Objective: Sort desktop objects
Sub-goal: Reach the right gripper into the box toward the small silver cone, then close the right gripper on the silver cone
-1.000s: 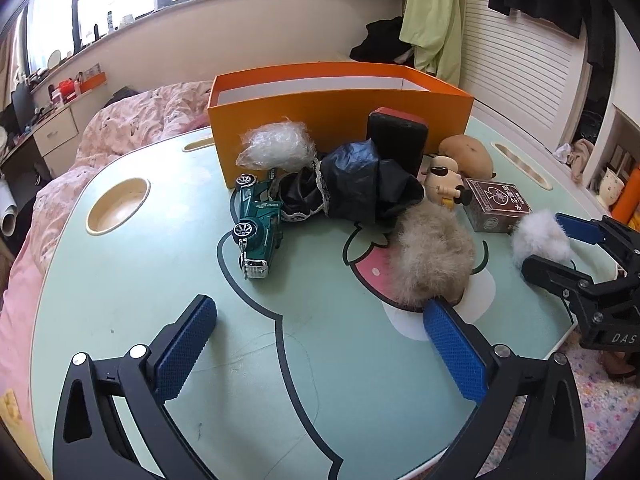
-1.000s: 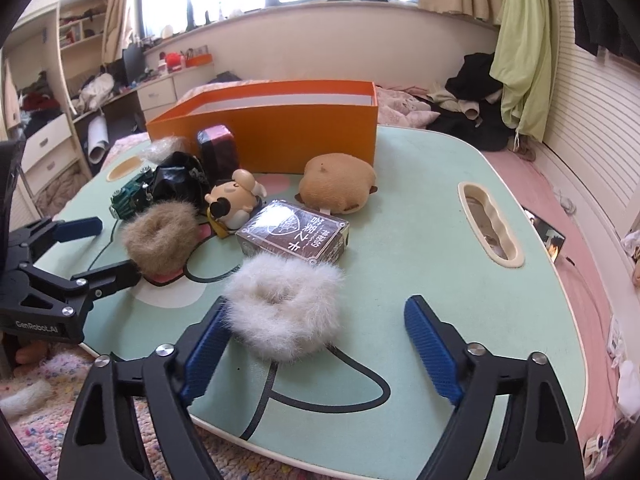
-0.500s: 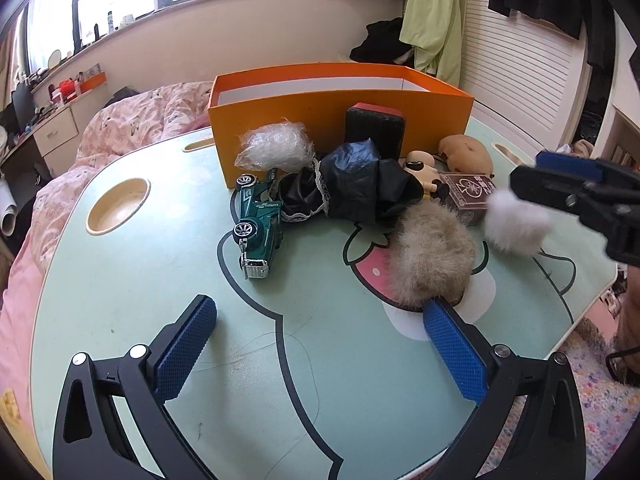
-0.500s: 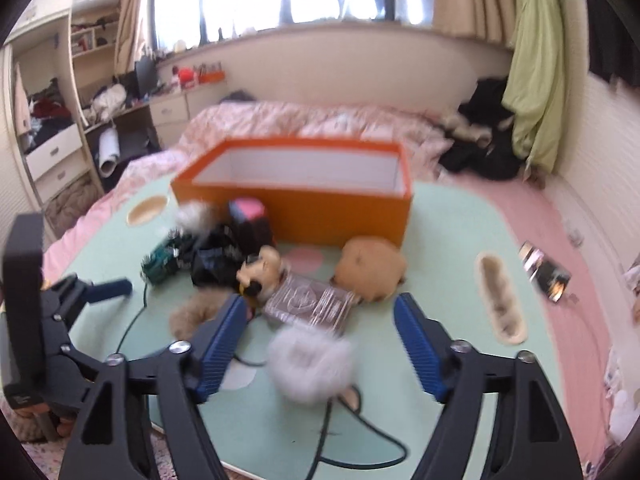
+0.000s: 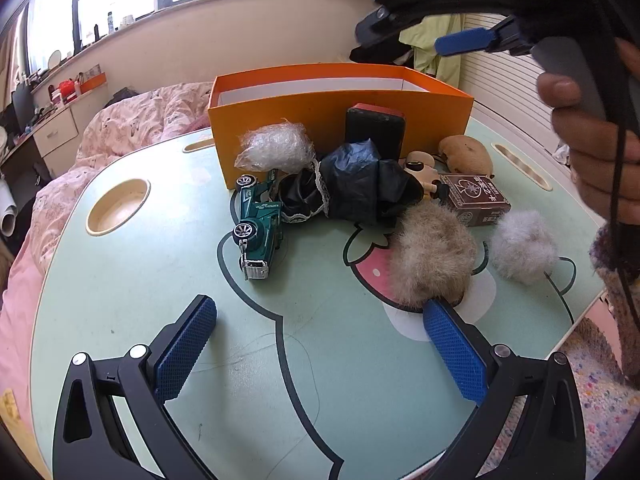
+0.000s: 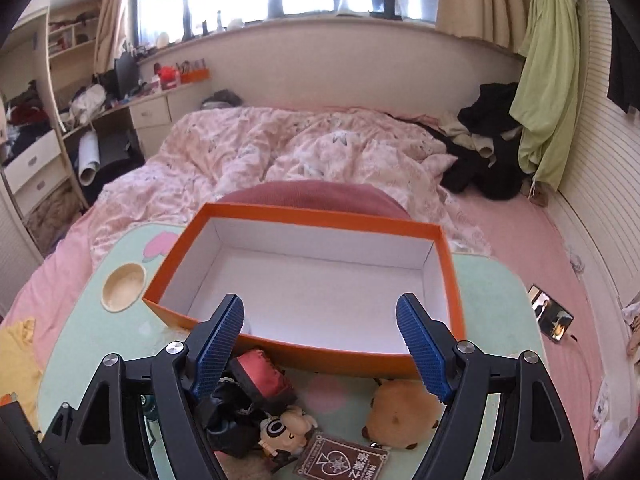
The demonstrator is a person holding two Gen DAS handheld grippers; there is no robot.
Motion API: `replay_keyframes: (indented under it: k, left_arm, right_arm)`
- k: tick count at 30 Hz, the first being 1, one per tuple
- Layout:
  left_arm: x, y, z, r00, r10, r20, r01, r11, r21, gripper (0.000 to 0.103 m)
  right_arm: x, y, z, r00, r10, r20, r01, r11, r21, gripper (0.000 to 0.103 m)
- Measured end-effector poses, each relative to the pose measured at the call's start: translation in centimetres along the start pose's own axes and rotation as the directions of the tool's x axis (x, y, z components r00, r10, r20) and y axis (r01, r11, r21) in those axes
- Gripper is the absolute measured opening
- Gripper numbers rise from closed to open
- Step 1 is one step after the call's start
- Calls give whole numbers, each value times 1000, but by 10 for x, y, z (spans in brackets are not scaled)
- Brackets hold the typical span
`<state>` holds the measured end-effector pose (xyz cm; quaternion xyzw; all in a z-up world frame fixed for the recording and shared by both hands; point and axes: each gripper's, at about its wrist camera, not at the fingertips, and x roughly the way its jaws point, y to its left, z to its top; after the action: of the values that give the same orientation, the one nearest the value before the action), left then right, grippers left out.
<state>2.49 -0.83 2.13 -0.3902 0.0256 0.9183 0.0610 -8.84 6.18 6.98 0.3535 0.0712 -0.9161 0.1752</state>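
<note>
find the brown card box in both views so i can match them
Left wrist: the brown card box lies right of centre on the table, between the tan plush and the white pompom.
Right wrist: bottom edge, just below the cartoon figure.
Shared landmark: the orange box.

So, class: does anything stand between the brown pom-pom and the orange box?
Yes. On the table, the black bag and the dark case sit between the pom-pom and the box's near wall.
</note>
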Motion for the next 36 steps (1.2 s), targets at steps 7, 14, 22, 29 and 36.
replay_keyframes:
  k: [7, 14, 22, 29, 36]
  left_arm:
    - [0, 0, 0, 1000, 1, 0, -1, 1000, 0, 103]
    - [0, 0, -1, 1000, 0, 0, 0, 1000, 0, 103]
    - [0, 0, -1, 1000, 0, 1, 0, 1000, 0, 103]
    - [0, 0, -2, 1000, -1, 1, 1, 1000, 1, 103]
    - [1, 0, -1, 1000, -3, 3, 3, 1000, 2, 103]
  right_arm:
    - [17, 0, -13, 1000, -13, -21, 13, 1000, 2, 79]
    - [17, -2, -16, 1000, -8, -20, 8, 1000, 15, 79]
    - [16, -1, -12, 1000, -12, -27, 11, 1000, -3, 79]
    - [39, -14, 34, 908, 365, -206, -318, 920, 228, 79]
    - [103, -3, 48, 771, 458, -442, -297, 873, 387, 76]
